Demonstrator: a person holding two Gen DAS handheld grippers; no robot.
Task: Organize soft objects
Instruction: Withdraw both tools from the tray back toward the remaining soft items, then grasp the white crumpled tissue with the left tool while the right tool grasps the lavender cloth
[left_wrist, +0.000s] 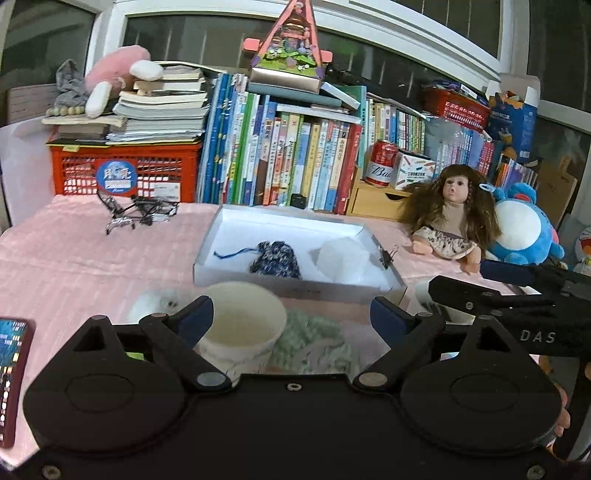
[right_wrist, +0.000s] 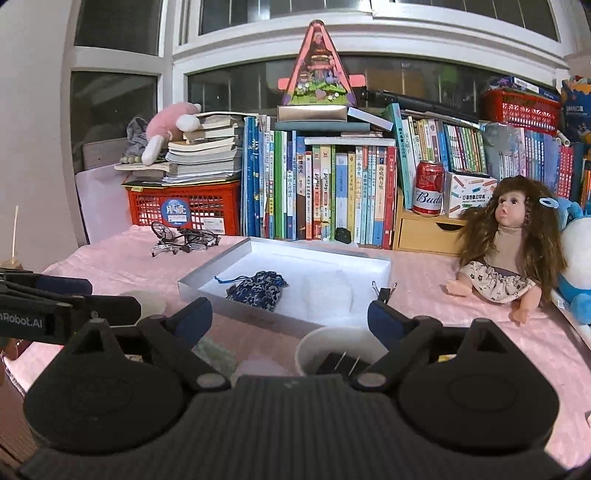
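Both the left gripper (left_wrist: 291, 314) and the right gripper (right_wrist: 290, 314) have jaws apart, near two paper cups (left_wrist: 243, 325) (right_wrist: 332, 350), one white box (left_wrist: 295, 284) and one blue pouch (left_wrist: 275, 260).

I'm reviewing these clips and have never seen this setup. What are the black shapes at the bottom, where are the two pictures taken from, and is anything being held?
There is no robot. A person holds one pair of handheld tongs in each hand, each with a fisheye camera looking along its fingers. One picture is from the left tongs, the other from the right tongs. Both are open and hold nothing. On the pink tablecloth lies a white box containing a blue patterned pouch. Nearer are a paper cup, a green knitted item and a second cup holding binder clips. A doll sits to the right.
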